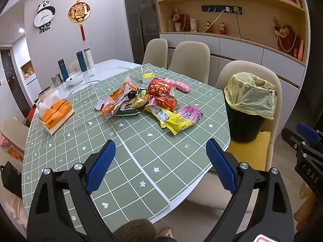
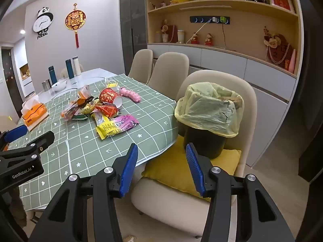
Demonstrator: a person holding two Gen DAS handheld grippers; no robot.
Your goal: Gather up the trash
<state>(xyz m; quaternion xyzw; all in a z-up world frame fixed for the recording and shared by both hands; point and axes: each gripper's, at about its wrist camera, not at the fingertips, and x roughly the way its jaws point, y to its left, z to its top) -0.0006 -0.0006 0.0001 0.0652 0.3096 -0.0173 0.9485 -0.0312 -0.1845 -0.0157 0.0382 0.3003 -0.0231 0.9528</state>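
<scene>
Two sets of tongs, left tongs (image 1: 160,157) and right tongs (image 2: 161,163), hang spread wide and empty over the near edge of the tabletop (image 1: 141,161), probably poised for a first pick. Farther in, toward the middle, snack wrappers (image 1: 173,119) and a tipped red cup (image 1: 161,86) lie heaped. Off the right edge, a lined bin (image 2: 208,119) sits on a chair (image 2: 245,92), seemingly raised for easy dropping.

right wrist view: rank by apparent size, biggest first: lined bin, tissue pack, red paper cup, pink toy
1. lined bin, by far the largest, though it is also nearest the camera.
2. tissue pack.
3. red paper cup and pink toy: similar extent, the cup bulkier; too close to rank firmly.
</scene>
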